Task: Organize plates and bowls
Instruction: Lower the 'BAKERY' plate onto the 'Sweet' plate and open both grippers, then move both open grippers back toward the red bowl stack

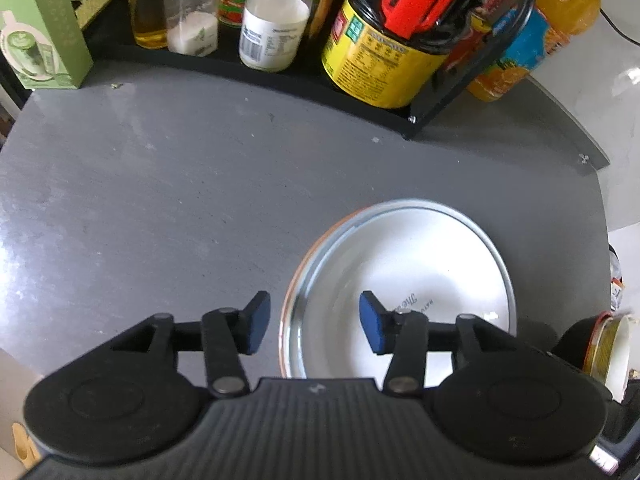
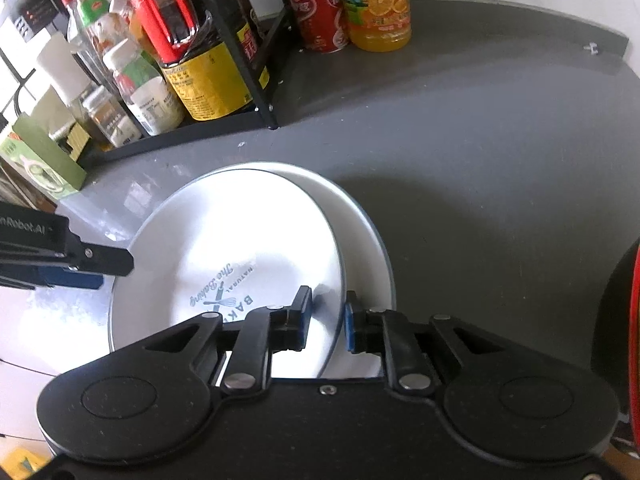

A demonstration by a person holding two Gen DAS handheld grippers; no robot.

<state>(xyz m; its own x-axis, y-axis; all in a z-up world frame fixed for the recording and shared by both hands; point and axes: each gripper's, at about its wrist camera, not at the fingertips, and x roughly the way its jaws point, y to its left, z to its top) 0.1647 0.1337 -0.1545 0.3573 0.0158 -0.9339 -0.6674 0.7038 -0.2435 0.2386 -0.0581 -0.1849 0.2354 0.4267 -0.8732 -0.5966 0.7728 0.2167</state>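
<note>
A white plate (image 2: 224, 248) with a printed baking logo lies on a second white plate (image 2: 368, 248), which sticks out to its right on the grey table (image 2: 480, 160). My right gripper (image 2: 326, 322) straddles the top plate's near-right rim with its blue pads slightly apart and not pressing on it. In the left wrist view the same stack (image 1: 420, 264) shows an orange edge underneath. My left gripper (image 1: 314, 326) stands open over the stack's left rim, one pad outside the plate and one above it. One left finger (image 2: 100, 262) also shows at the left of the right wrist view.
A black rack (image 1: 280, 72) of bottles and jars runs along the table's back, with a green box (image 1: 48, 32) at its left and an orange juice bottle (image 2: 378, 4) at its right. A tilted bowl (image 1: 612, 356) with a patterned outside shows at the lower right.
</note>
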